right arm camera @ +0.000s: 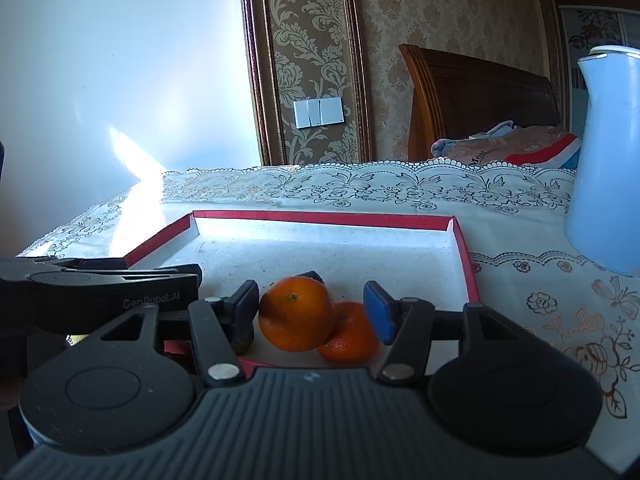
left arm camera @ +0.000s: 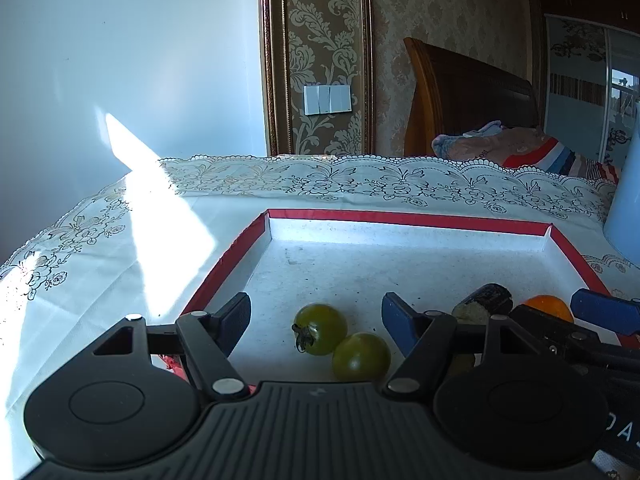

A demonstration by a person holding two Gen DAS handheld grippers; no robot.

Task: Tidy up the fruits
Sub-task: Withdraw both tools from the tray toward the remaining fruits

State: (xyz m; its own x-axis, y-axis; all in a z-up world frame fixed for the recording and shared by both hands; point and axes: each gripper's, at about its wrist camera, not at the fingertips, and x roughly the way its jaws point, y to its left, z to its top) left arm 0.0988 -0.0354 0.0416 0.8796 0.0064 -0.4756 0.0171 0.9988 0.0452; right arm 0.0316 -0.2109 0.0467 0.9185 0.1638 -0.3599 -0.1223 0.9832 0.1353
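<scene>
While both hands hold low over the near edge of the red-rimmed tray point(left arm camera: 408, 220), the fruit sits sorted by colour, each pair lying straight ahead of one tool. Two green tomatoes point(left arm camera: 340, 340) rest on the tray floor touching each other, in the gap of the left hand-held gripper point(left arm camera: 316, 320), whose jaws stand wide apart with daylight on both sides of the fruit; neither pad touches either tomato, so it is open and gripping nothing. The nearer tomato lies toward the right finger, the farther one, stem turned to the left, sits nearer the middle of the gap.

Over on the right, two oranges point(right arm camera: 312, 320) lean against one another between the fingers of the right hand-held gripper point(right arm camera: 312, 312). Its jaws are parted too: the left pad stands just beside the bigger orange, seemingly not pressing it, and the blue right pad is clear of the flatter orange behind. I read that as open, with nothing held.

A dark, stubby item point(left arm camera: 484, 304) lies between the two groups, nearest the left tool's right finger; what it is I cannot tell. A pale blue jug point(right arm camera: 604, 160) stands on the table point(right arm camera: 540, 300) to the right of the tray, well apart from the fruit.

My guess is that both pairs are already placed, and whichever hand moves next need only draw straight back
</scene>
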